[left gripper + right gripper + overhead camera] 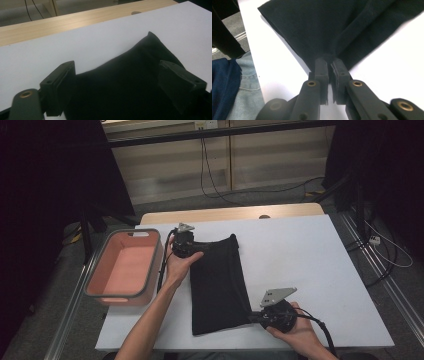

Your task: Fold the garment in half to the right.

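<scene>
A black cloth (217,285) lies folded lengthwise on the white table (300,255). My left gripper (200,248) is at the cloth's far left corner, held in a hand. In the left gripper view its jaws stand wide open (117,82) on either side of the cloth (130,75), and the pads do not press on it. At the cloth's near right corner, my right gripper (252,316) is pinched shut. The right gripper view shows that gripper (329,66) clamping a bunched corner of the cloth (317,27).
A pink bin (156,260) with a grey rim stands at the table's left edge, close to my left hand. A wooden strip (230,214) runs along the far edge. White tabletop spreads to the right of the cloth. The person's jeans (247,85) are at the near edge.
</scene>
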Demonstrator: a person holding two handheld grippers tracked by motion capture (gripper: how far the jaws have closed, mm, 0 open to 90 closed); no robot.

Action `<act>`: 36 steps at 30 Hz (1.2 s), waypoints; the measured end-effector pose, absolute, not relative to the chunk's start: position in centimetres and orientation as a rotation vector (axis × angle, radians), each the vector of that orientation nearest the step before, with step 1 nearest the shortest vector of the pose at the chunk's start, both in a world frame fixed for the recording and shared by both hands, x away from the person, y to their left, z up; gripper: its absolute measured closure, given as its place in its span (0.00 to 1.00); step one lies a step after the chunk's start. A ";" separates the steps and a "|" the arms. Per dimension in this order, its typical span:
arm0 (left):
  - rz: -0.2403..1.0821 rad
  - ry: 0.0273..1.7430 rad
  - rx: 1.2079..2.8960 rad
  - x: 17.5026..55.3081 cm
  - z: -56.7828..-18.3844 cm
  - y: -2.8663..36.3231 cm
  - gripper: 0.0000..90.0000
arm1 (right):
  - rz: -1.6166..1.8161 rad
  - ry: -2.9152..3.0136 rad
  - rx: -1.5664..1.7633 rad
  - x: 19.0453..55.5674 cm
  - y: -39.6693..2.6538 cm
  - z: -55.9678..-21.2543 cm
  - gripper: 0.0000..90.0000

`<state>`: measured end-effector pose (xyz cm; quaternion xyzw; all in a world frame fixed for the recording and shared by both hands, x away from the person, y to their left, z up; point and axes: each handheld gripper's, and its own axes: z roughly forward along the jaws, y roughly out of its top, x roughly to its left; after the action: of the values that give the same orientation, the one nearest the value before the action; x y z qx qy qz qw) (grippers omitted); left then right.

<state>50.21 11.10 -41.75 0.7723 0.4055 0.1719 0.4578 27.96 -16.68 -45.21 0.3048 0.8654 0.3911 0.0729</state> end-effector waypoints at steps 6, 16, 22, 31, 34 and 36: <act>0.399 0.963 1.899 49.5 -41.6 12.0 0.11 | 1.161 2.584 0.947 27.7 -17.3 -45.4 0.93; 0.402 0.905 1.868 47.5 -41.7 13.3 0.06 | 1.175 2.535 0.982 27.9 -17.5 -45.2 0.68; 0.422 0.893 1.902 46.1 -41.6 13.6 0.07 | 1.241 2.485 0.966 28.1 -17.6 -44.7 0.63; 0.390 0.859 1.919 43.3 -41.5 14.4 0.08 | 1.306 2.427 0.969 29.0 -17.5 -44.4 0.53; 0.388 0.863 1.921 42.6 -41.2 14.7 0.08 | 1.321 2.405 0.967 29.0 -17.5 -44.3 0.50; 0.391 0.851 1.918 42.1 -41.0 15.0 0.08 | 1.332 2.388 0.955 29.0 -17.5 -44.2 0.48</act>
<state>42.07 15.01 -41.03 0.7872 0.3491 0.1605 0.4825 29.02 -17.46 -44.15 0.3272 0.8183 0.4564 0.1223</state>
